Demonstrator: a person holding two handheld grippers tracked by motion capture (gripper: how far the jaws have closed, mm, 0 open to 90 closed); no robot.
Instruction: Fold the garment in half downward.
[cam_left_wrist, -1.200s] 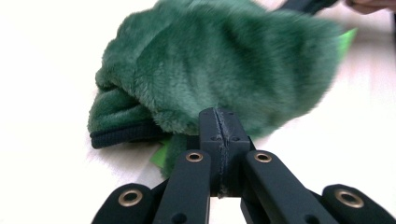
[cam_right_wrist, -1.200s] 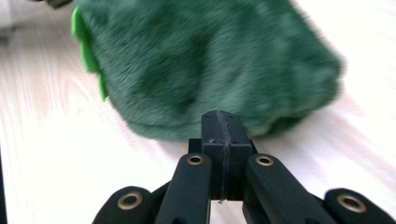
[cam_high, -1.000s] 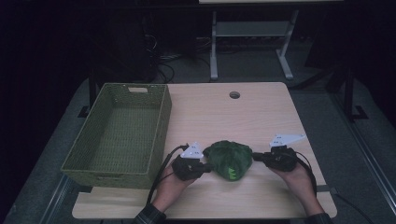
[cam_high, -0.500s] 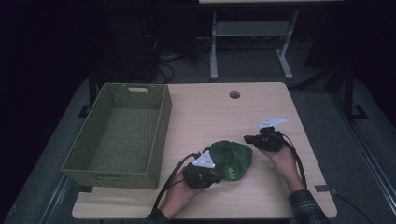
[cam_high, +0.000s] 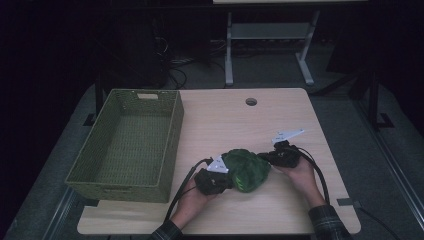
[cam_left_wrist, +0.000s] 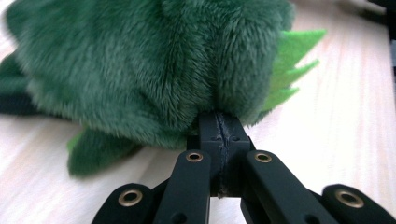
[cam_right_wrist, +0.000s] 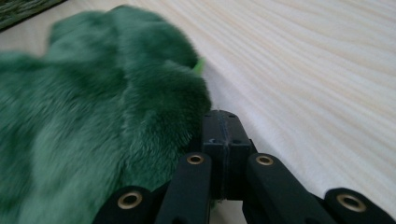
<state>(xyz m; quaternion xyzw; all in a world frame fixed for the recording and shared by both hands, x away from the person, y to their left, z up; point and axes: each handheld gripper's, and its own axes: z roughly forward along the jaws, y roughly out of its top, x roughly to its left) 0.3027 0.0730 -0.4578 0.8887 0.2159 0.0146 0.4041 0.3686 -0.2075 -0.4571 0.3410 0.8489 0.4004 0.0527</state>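
Your high view gives the whole table (cam_high: 280, 120), w/ the green basket (cam_high: 125, 145) at its left and the green plush toy (cam_high: 246, 169) on the bare wood near the front edge, betw. both hands. The gripper views add detail: fur texture, plus light-green felt spikes (cam_left_wrist: 292, 65) along the toy's side. Your left gripper (cam_high: 212, 180) is at the toy's near-left side, jaws clenched flat together, tips pressed into the fur; can't tell if any fur is pinched. Your right gripper (cam_high: 282, 156) touches the toy's right side, jaws likewise fully closed, nothing seen betw. them. Open wood lies behind the toy and to its right; basket wall sits near, left of your left hand.
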